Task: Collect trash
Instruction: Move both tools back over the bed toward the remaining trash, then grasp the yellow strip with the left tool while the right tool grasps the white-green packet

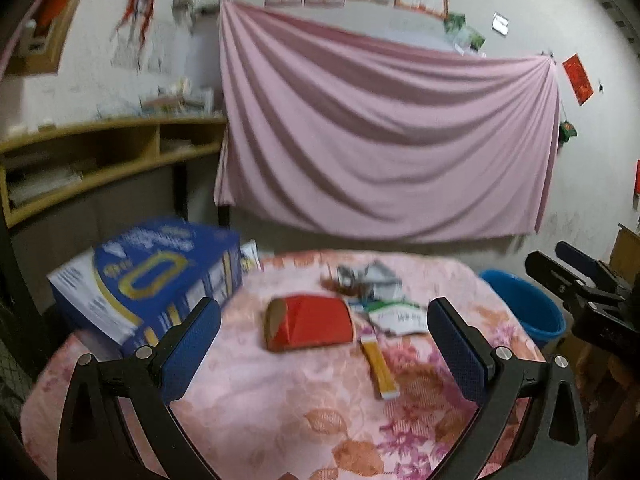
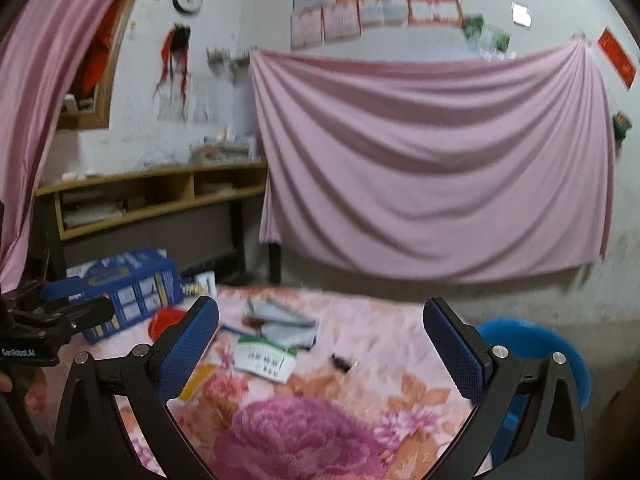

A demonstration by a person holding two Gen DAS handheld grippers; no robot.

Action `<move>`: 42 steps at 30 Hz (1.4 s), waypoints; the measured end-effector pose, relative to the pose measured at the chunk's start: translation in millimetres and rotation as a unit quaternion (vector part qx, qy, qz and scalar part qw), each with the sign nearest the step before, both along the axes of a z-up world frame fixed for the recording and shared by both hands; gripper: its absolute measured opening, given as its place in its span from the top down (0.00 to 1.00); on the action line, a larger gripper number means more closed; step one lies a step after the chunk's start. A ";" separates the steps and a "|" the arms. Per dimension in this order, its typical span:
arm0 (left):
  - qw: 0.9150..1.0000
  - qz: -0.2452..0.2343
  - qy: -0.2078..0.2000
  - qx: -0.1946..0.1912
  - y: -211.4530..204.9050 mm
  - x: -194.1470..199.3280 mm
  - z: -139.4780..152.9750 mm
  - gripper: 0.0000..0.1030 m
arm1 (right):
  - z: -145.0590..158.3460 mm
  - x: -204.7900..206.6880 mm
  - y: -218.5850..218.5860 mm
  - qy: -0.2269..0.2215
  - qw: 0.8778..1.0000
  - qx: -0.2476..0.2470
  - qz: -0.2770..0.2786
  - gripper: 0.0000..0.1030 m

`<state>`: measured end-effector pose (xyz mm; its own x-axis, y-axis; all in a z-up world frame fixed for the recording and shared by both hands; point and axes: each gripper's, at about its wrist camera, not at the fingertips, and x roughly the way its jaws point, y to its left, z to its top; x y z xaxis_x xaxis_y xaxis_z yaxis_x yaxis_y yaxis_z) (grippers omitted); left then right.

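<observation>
Trash lies on a round table with a pink floral cloth (image 1: 280, 400): a red packet (image 1: 310, 322), a yellow strip wrapper (image 1: 380, 364), a white and green packet (image 1: 400, 316) and grey crumpled wrappers (image 1: 368, 276). My left gripper (image 1: 324, 344) is open and empty, hovering before the red packet. My right gripper (image 2: 320, 344) is open and empty above the table, near the white and green packet (image 2: 266, 360), the grey wrappers (image 2: 280, 320) and a small dark scrap (image 2: 342, 362). The red packet (image 2: 166, 320) shows behind its left finger.
A blue bucket (image 1: 528, 304) stands on the floor right of the table; it also shows in the right wrist view (image 2: 532, 344). A blue carton (image 1: 152, 280) sits at the table's left. A wooden shelf (image 1: 100, 156) and a hanging pink sheet (image 1: 380, 140) are behind.
</observation>
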<state>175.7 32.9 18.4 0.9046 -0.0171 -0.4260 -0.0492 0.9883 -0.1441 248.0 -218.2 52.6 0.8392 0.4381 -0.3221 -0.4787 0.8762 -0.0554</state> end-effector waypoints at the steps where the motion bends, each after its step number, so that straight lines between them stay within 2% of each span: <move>1: 1.000 -0.004 0.014 -0.007 0.0 5.0 -4.8 0.02 | -3.3 5.1 1.3 0.015 1.000 -0.003 0.002 0.00; 5: 0.997 -0.019 0.072 -0.024 1.4 25.3 -21.1 0.03 | -16.1 30.3 8.2 0.077 0.997 -0.021 0.012 0.00; 7: 0.994 -0.038 0.093 -0.046 3.1 34.3 -28.4 0.09 | -21.1 39.9 12.0 0.101 0.994 -0.024 0.023 0.03; 9: 0.992 -0.050 0.111 -0.047 0.0 41.1 -34.5 0.13 | -25.8 47.5 15.5 0.120 0.992 -0.029 0.029 0.04; 12: 0.987 -0.073 0.134 -0.049 -6.3 50.1 -43.0 0.25 | -32.0 58.0 20.2 0.145 0.988 -0.033 0.035 0.10; 14: 0.982 -0.091 0.154 -0.054 -10.6 56.0 -49.9 0.39 | -35.0 64.2 23.8 0.159 0.986 -0.038 0.039 0.16; 21: 0.969 -0.125 0.206 -0.048 -25.2 72.8 -67.9 0.70 | -50.5 84.1 40.3 0.209 0.974 -0.056 0.065 0.19; 25: 0.968 -0.122 0.217 -0.037 -27.4 75.0 -71.5 0.89 | -57.9 93.1 49.2 0.232 0.968 -0.063 0.077 0.20; 35: 0.971 -0.082 0.216 -0.065 -4.4 65.4 -70.7 0.90 | -77.8 109.5 77.5 0.286 0.950 -0.080 0.098 0.21; 36: 0.971 -0.078 0.216 -0.067 -1.5 63.5 -71.1 0.90 | -79.6 110.9 79.5 0.289 0.949 -0.082 0.097 0.22; 38: 0.971 -0.074 0.216 -0.070 1.4 61.0 -70.7 0.90 | -83.4 114.0 83.6 0.297 0.946 -0.089 0.097 0.33; 42: 0.972 -0.073 0.214 -0.071 1.5 58.9 -69.6 0.90 | -87.4 114.2 89.1 0.300 0.943 -0.106 0.095 0.35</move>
<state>234.6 34.4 -51.2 0.6294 -0.2173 -0.7461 0.0043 0.9611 -0.2763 362.2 -129.0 -34.8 0.3908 0.4352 -0.8111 -0.6272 0.7709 0.1114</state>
